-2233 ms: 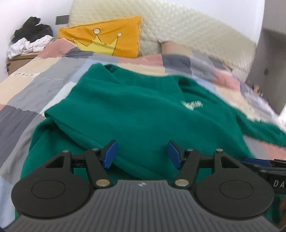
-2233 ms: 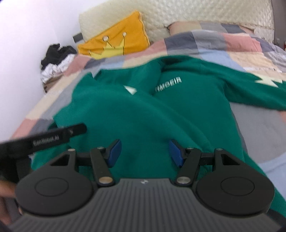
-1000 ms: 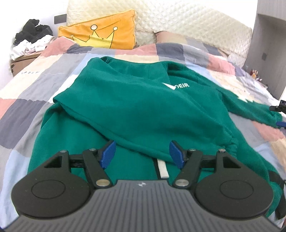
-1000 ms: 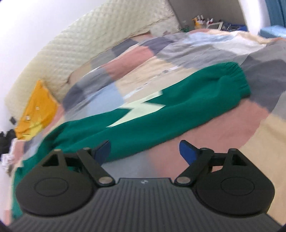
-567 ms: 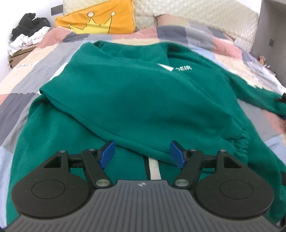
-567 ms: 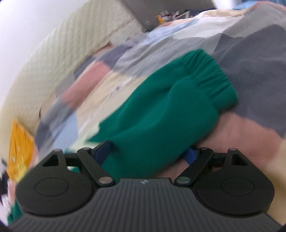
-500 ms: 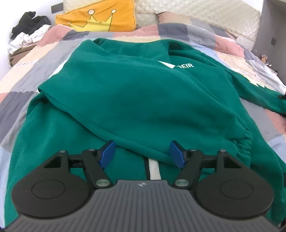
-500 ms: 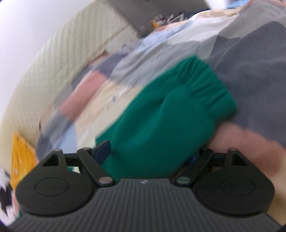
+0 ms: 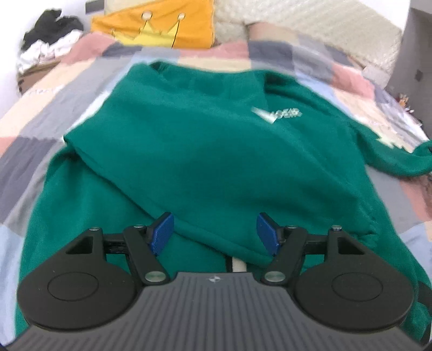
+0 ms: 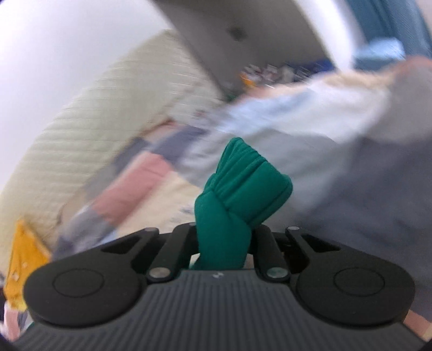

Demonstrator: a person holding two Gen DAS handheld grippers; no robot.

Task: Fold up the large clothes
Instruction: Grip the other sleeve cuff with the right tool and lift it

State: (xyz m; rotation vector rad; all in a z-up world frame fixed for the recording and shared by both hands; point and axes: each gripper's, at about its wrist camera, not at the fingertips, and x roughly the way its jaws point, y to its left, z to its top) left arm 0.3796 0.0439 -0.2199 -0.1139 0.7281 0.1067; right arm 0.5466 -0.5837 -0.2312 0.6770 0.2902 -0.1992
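A large green sweatshirt (image 9: 205,151) lies spread on a patchwork bedspread (image 9: 40,113), its left sleeve folded across the body and white lettering (image 9: 278,114) on the chest. My left gripper (image 9: 214,233) hovers open over the lower part of the folded sleeve, with cloth below the blue pads and not pinched. In the right wrist view my right gripper (image 10: 222,237) is shut on the sleeve cuff (image 10: 243,186), which bunches up and sticks out above the jaws. That sleeve (image 9: 399,162) is lifted at the far right of the left wrist view.
An orange crown pillow (image 9: 162,24) and a quilted cream headboard (image 9: 310,24) stand at the bed's far end. A heap of dark and white clothes (image 9: 48,37) sits on a box at the far left. Small items crowd a ledge (image 10: 270,71) beyond the bed.
My right gripper closed on the green sleeve cuff and lifted it off the bedspread, tilting the view up. The left gripper drifted slightly over the sweatshirt and stayed open.
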